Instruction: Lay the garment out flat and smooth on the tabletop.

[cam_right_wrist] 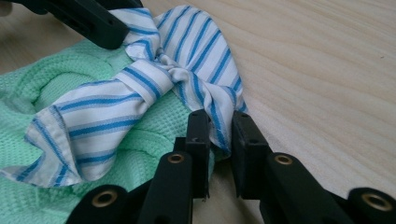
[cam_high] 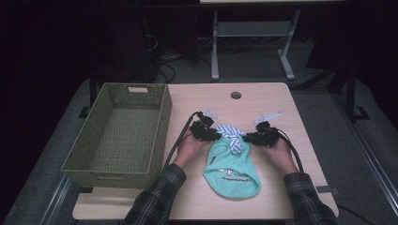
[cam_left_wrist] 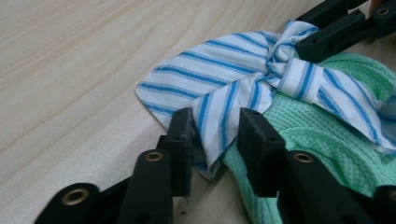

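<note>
A mint-green knitted garment (cam_high: 232,173) lies on the wooden table (cam_high: 263,101), with a blue-and-white striped tie (cam_high: 233,136) knotted at its far end. My left gripper (cam_high: 217,133) comes at the knot from the left, and in the left gripper view the gripper (cam_left_wrist: 215,115) is shut on one striped end (cam_left_wrist: 224,74) beside the green knit (cam_left_wrist: 317,140). My right gripper (cam_high: 247,137) comes from the right, and its jaws (cam_right_wrist: 219,115) pinch the other striped end (cam_right_wrist: 140,84) over the green cloth (cam_right_wrist: 56,70). Each view shows the other gripper's black jaws at the knot.
A green woven basket (cam_high: 162,122) stands open on the table's left side, its near end over the front edge. A round cable hole (cam_high: 235,95) sits near the far edge. Bare wood lies right of the garment. Both cables trail back along the plaid sleeves.
</note>
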{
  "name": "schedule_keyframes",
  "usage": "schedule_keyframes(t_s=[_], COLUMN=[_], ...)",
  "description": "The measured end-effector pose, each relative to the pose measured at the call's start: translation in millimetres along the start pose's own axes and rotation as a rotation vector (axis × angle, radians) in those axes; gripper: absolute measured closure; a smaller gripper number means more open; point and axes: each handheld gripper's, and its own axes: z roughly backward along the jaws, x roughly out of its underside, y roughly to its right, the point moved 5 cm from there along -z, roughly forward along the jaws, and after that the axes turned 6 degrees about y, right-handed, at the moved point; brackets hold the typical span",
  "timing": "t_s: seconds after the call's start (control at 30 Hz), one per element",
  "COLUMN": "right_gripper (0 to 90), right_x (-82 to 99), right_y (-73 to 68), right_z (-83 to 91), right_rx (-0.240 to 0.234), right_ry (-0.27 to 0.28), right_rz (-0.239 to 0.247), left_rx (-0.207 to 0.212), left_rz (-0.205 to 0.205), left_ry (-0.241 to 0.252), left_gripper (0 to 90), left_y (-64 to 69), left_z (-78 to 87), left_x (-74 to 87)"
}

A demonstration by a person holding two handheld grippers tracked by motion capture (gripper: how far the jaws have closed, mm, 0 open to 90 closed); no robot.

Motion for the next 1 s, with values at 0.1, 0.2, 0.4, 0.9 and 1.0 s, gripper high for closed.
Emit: schedule_keyframes(t_s=[0.1,0.2,0.4,0.9,1.0], right_gripper=[81.5,82.7,83.2,83.4,83.3], right_x=[0.3,0.4,-0.4,-15.0,-18.0], right_y=[-0.1,-0.1,-2.2,-7.3,-9.3], right_z=[0.0,-0.1,1.5,21.0,25.3], right_rx=[-0.011,-0.017,-0.005,0.025,0.03], right_ry=[-0.001,0.002,-0.011,0.067,0.083], right_rz=[-0.009,-0.015,0.013,0.035,0.032], left_rx=[-0.002,-0.001,0.001,0.001,0.0], left_rz=[-0.003,0.002,-0.006,-0.019,-0.03], left_ry=[-0.017,-0.012,0.006,0.107,0.122], left_gripper=[77.2,83.0,84.2,84.3,84.3], left_y=[-0.8,-0.9,-0.5,4.8,6.0], left_z=[-2.9,-1.8,2.7,25.4,30.5], left_x=[2.3,1.4,-1.4,-19.0,-23.4])
